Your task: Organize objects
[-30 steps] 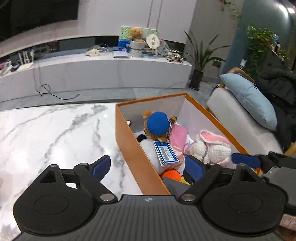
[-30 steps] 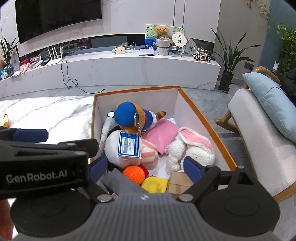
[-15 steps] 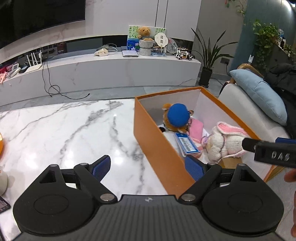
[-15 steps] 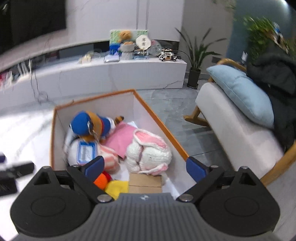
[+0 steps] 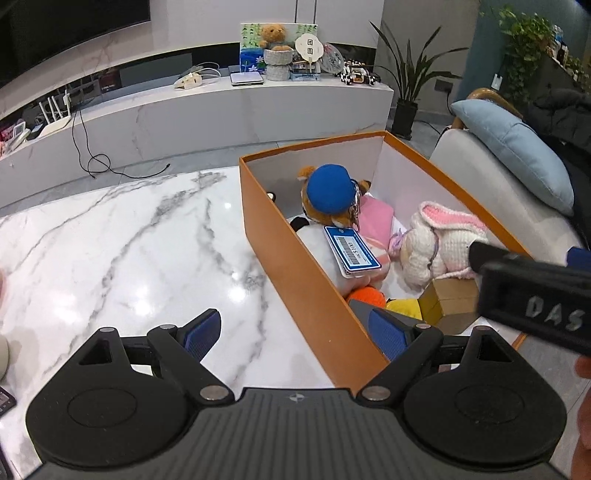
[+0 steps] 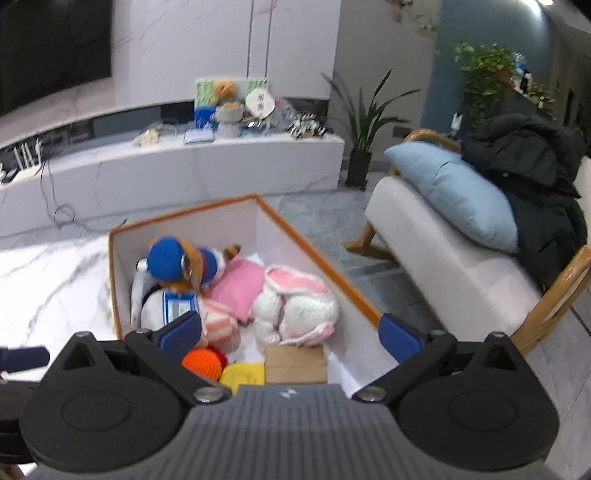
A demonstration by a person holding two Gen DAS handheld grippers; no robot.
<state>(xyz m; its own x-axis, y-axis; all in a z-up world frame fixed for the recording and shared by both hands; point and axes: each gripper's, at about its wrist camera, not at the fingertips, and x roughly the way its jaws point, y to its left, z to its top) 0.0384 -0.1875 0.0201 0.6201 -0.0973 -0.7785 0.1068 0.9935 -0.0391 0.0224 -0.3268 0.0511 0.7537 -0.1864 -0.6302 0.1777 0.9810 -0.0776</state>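
A: Lower centre of the left wrist view: left gripper [image 5: 295, 334], jaws spread wide, nothing between the blue pads. One pad over the white marble table [image 5: 122, 251], the other low over the near end of the orange box [image 5: 280, 243].

B: And the box contents?

A: Middle right of that frame, standing on the table's right edge, white inside. At the far end, a fox plush with a blue cap [image 5: 330, 197]. Below it a blue-and-white barcode tag [image 5: 352, 249] lying on a white plush. Beside that, a pink pouch [image 5: 375, 221]. Toward the right wall, a white crocheted bunny with pink ears [image 5: 437, 240]. At the near end, an orange yarn ball [image 5: 365, 295], something yellow [image 5: 404, 308] and a small cardboard carton [image 5: 448, 299], packed close together.

B: Right gripper?

A: Lower centre of the right wrist view: right gripper [image 6: 291, 332], jaws just opened further, now at full spread, empty. Hanging above the near end of the box, left pad over the striped plush, right pad past the box's orange rim. Also visible at the right edge of the left view as a black body marked "DAS".

B: Surroundings?

A: Upper half: long white media console [image 5: 207, 110] with a teddy bear [image 5: 273, 35]. Right side: a cream armchair with a light blue cushion [image 6: 454, 192] and a black coat [image 6: 535, 177].
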